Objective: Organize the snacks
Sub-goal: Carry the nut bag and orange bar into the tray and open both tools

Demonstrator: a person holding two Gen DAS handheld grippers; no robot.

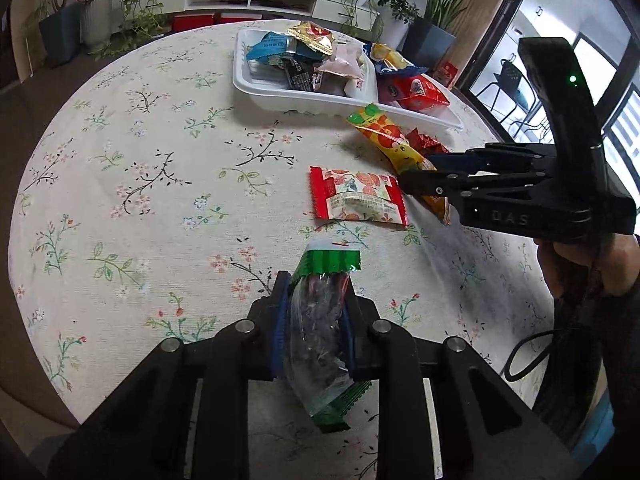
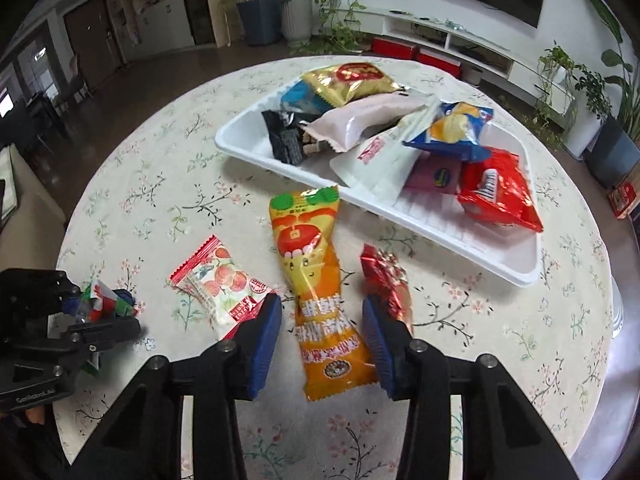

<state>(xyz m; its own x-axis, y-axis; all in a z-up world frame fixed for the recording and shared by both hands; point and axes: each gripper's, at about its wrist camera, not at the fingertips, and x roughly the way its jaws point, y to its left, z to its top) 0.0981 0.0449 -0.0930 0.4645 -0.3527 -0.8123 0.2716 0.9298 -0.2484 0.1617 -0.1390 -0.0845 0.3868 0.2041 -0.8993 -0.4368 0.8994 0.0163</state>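
Jaws straddle orange packet (image 2: 320, 280), pointing trayward (image 2: 500, 256).

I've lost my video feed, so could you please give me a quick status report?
Left gripper shut on green-edged packet. Right gripper open astride orange snack pack. Small red wrapper crowds one jaw.

A round counter (image 2: 160, 184) covered in a floral cloth fills the view. Near its far edge lies a white tray (image 2: 480, 248) heaped with snack packets. In front of the tray, an orange snack packet (image 2: 316, 280) lies lengthwise between the blue-padded fingers (image 2: 262, 344) of the right gripper (image 2: 324, 344), which stand apart on either side without pressing it. A red foil candy (image 2: 386, 284) lies just beside the right-hand finger. A strawberry-print packet (image 2: 220, 284) lies by the left-hand finger. At the counter's left edge, the left gripper (image 2: 108, 312) is clamped on a green-edged packet (image 2: 102, 300).
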